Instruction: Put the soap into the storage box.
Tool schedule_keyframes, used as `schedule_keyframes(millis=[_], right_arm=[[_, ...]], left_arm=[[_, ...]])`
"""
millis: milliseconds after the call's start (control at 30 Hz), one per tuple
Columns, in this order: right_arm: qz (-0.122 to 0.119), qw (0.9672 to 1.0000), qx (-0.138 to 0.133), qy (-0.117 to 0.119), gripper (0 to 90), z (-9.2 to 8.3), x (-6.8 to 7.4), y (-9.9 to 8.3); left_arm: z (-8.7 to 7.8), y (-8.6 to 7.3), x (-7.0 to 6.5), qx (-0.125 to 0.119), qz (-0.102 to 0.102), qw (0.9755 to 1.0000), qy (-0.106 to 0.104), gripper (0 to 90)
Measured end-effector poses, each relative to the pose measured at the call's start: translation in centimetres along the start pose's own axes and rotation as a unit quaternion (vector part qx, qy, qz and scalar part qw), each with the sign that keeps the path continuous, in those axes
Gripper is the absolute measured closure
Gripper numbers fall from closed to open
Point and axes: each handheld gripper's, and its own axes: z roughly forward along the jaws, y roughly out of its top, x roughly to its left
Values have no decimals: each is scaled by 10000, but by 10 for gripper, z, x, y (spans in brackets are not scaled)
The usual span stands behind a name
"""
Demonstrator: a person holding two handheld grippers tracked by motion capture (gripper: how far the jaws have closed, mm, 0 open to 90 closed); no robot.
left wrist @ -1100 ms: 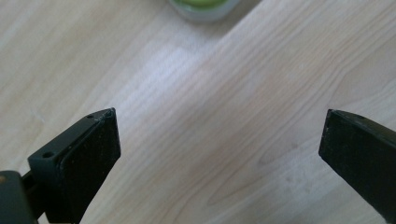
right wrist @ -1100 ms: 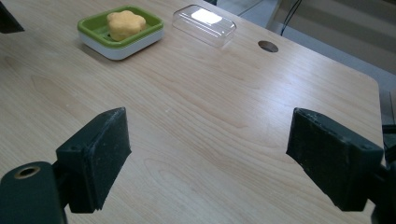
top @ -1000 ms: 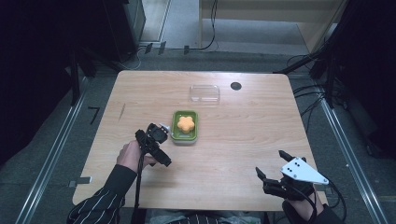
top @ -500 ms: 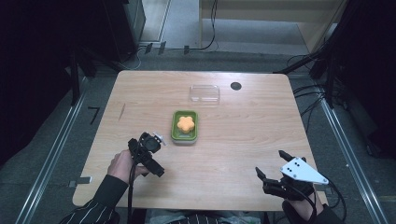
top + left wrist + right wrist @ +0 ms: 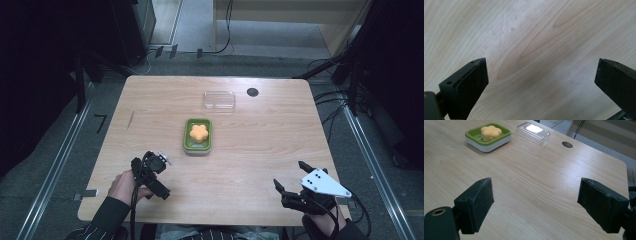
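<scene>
While the left gripper (image 5: 150, 172) hangs over bare wood at the near left of the desk (image 5: 260, 145), its jaws stand wide apart and empty. Mid-desk sits a green dish (image 5: 198, 136) holding an orange flower-shaped piece (image 5: 199, 132), a clear lid (image 5: 219, 99) farther off. At near right, the right gripper (image 5: 291, 177) gapes wide, holding nothing.

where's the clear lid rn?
The clear lid lies on the table's far side in the high view, just beyond the green soap dish and beside the round hole; neither tool touches it.
</scene>
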Motion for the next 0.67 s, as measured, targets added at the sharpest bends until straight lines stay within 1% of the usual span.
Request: schedule_keyframes(millis=[133, 167, 267, 300, 333, 400, 467, 533, 600, 667], right_arm=[[28, 10000, -4, -5, 136, 0, 0, 0], [8, 10000, -1, -5, 136, 0, 0, 0], [21, 10000, -7, -4, 136, 0, 0, 0], [25, 10000, -8, -6, 136, 0, 0, 0], [21, 10000, -8, -4, 136, 0, 0, 0], [14, 10000, -2, -5, 136, 0, 0, 0], [19, 10000, -10, -8, 136, 0, 0, 0], [24, 10000, -22, -3, 136, -1, 0, 0], [9, 10000, -21, -4, 136, 0, 0, 0], [15, 10000, -27, -8, 136, 0, -1, -1]], left_arm=[[4, -8, 1, 59, -30, 10000, -36, 0], [5, -9, 1, 39, -78, 9999, -62, 0], [6, -10, 3, 77, -117, 9998, -104, 0], [6, -10, 4, 74, -102, 9999, -83, 0], [6, -10, 4, 43, -129, 9999, -79, 0], [8, -10, 3, 76, -95, 9998, -128, 0], [10, -9, 2, 98, -52, 9999, -121, 0], [11, -9, 2, 171, -19, 9998, -131, 0], [13, -8, 1, 126, -66, 9998, -117, 0], [13, -7, 1, 150, -16, 9998, -132, 0]])
